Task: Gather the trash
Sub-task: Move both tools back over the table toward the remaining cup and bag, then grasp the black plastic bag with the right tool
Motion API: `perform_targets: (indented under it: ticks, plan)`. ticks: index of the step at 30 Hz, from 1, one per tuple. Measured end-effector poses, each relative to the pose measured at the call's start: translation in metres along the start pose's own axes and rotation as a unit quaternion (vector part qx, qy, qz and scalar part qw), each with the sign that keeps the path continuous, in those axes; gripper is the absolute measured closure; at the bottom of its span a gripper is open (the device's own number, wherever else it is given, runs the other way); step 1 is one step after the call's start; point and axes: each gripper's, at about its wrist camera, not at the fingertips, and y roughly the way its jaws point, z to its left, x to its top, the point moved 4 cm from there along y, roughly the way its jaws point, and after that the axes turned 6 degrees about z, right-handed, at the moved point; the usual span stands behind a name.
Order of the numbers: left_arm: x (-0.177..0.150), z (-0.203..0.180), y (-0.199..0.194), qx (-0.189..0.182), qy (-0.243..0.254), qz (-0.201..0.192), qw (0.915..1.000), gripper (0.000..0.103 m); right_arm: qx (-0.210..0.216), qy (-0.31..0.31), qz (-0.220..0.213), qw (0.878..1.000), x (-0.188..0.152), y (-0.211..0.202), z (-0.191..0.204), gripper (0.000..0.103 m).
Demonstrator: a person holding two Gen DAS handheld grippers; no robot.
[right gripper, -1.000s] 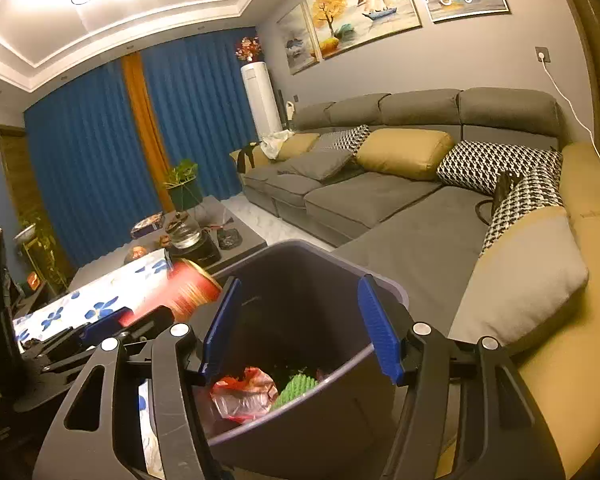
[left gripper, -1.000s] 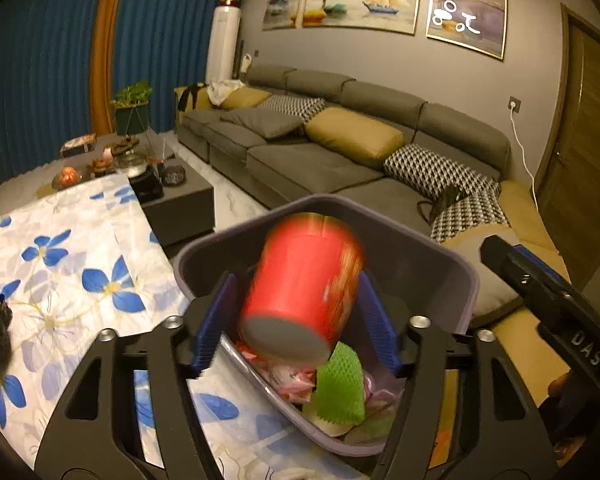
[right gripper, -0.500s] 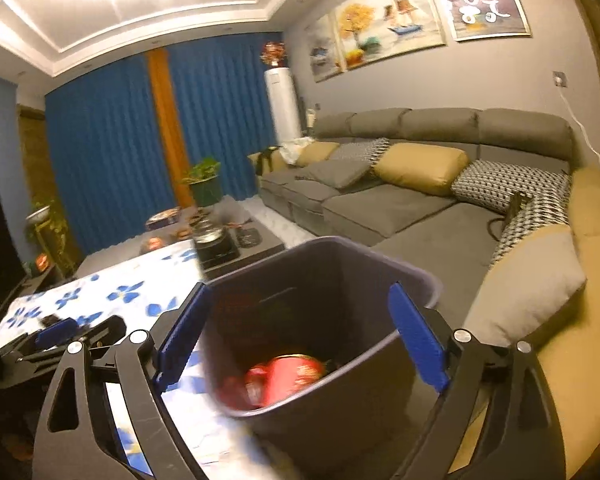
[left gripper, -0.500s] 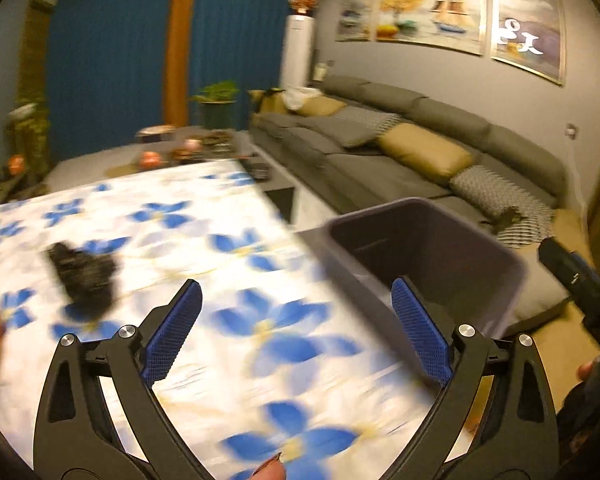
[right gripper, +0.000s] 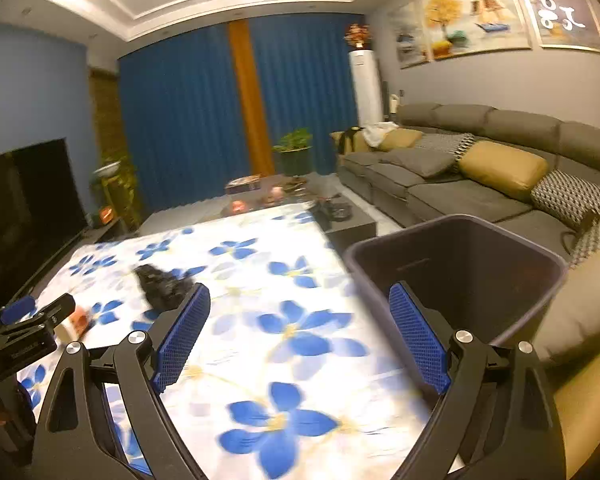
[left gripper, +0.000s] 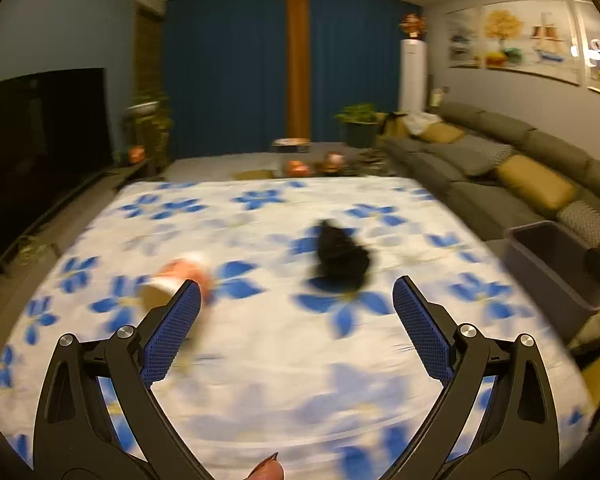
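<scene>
The red can seen between the left tongs [left gripper: 296, 312] a second ago has been dropped; both tongs have been opened wide and nothing is held. The left tongs have been swung from the grey bin [right gripper: 456, 276] at the right toward the black crumpled trash [left gripper: 340, 258] and the orange cup [left gripper: 180, 276] lying on the flowered desk [left gripper: 300, 380]; the right tongs [right gripper: 300, 332] are spread beside the bin.

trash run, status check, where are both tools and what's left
Both tools open, empty: left tool, right tool. Black bag and orange cup left on cloth. Bin beside table. Nothing blocking.
</scene>
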Motion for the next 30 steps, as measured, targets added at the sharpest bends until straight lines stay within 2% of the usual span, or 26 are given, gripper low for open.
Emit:
perform_targets:
  ticks: [5, 10, 20, 30]
  plan:
    - [-0.007, 0.061, 0.005, 0.037, -0.032, 0.003, 0.9988, 0.008, 0.022, -0.030, 0.011, 0.999, -0.004, 0.010, 0.043, 0.015]
    - [-0.015, 0.098, 0.013, 0.051, -0.057, 0.002, 0.9971, 0.008, 0.039, -0.048, 0.024, 0.998, -0.006, 0.026, 0.075, 0.015]
    - [-0.013, 0.116, 0.025, 0.041, -0.077, 0.000, 0.9962, 0.008, 0.056, -0.080, 0.049, 0.994, -0.007, 0.079, 0.129, 0.015]
    - [-0.014, 0.135, 0.043, 0.048, -0.097, 0.007, 0.9940, 0.008, 0.051, -0.103, 0.065, 0.991, -0.004, 0.131, 0.162, 0.020]
